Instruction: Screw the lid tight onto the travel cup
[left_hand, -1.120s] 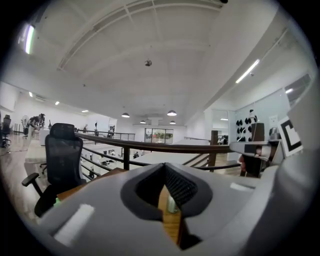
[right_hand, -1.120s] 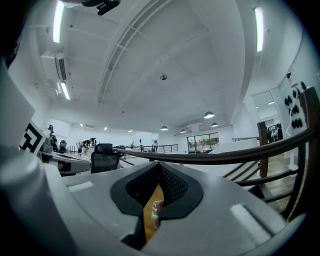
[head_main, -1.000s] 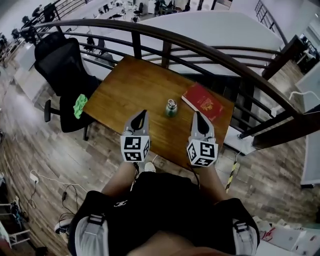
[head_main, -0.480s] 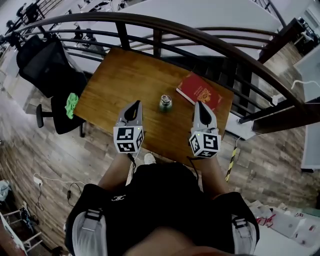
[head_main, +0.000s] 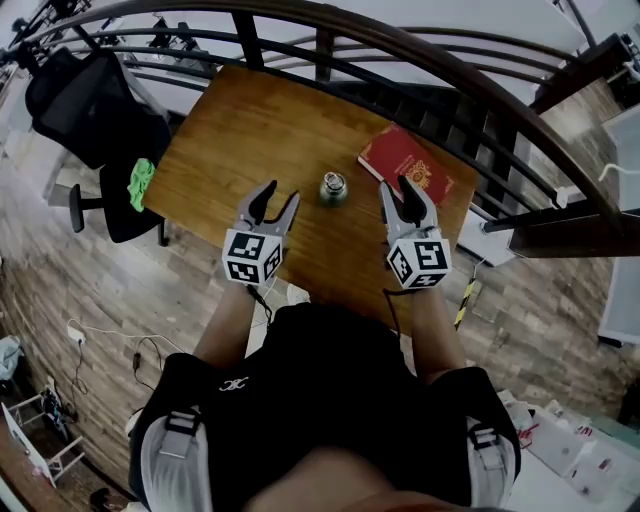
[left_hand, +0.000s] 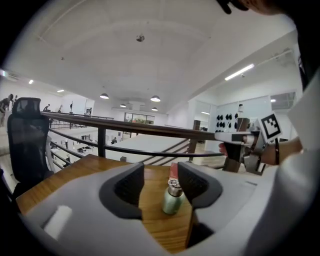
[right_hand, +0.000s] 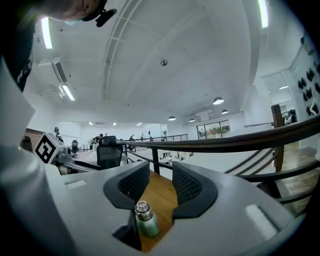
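Observation:
A small pale-green travel cup (head_main: 333, 188) with a silver lid stands upright on the wooden table (head_main: 250, 130), between the two grippers. My left gripper (head_main: 273, 205) hangs to the cup's left, its jaws opening, nothing between them. My right gripper (head_main: 405, 197) hangs to the cup's right, its jaws opening too, and holds nothing. In the left gripper view the cup (left_hand: 173, 197) shows ahead through the gap of the left gripper (left_hand: 161, 183). In the right gripper view the cup (right_hand: 145, 219) stands low in front of the right gripper (right_hand: 160, 184).
A red book (head_main: 415, 180) lies on the table's right part, just beyond my right gripper. A dark railing (head_main: 420, 70) curves behind the table. A black office chair (head_main: 95, 110) with a green cloth (head_main: 142, 183) stands to the left.
Both grippers' jaws have gone from shut to parted. Both grippers have moved forward over the table's near edge, closer to the cup.

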